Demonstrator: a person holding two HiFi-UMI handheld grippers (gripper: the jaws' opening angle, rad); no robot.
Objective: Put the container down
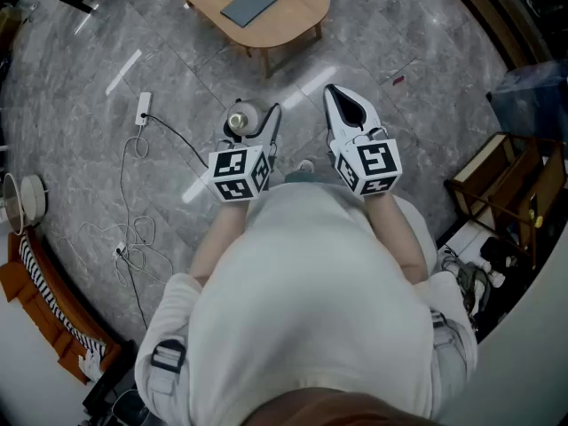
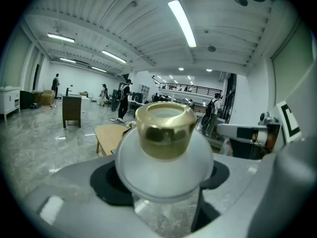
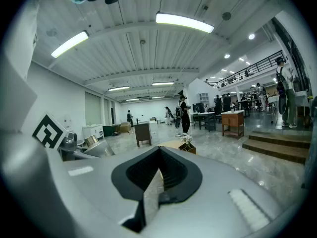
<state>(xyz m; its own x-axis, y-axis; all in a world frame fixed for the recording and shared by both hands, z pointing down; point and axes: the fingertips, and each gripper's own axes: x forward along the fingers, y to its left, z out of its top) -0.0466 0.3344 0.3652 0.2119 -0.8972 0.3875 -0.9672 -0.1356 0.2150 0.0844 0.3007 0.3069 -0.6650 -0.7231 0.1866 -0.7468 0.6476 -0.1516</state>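
Note:
A frosted round container (image 2: 163, 167) with a gold cap (image 2: 164, 130) sits upright between the black pads (image 2: 106, 182) of my left gripper (image 2: 166, 182), which is shut on it. In the head view the container (image 1: 240, 119) is held in the air in front of the person, above the marble floor, in the left gripper (image 1: 247, 127). My right gripper (image 1: 348, 109) hovers just to the right of it at the same height. Its jaws meet with nothing between them (image 3: 158, 175).
A low wooden table (image 1: 293, 16) with a grey pad (image 1: 249, 5) stands ahead on the floor. A power strip (image 1: 143, 106) and looped cable lie to the left. A wooden shelf unit (image 1: 506, 193) stands at the right, and an orange seat (image 1: 44, 300) at the left edge. Several people stand far off.

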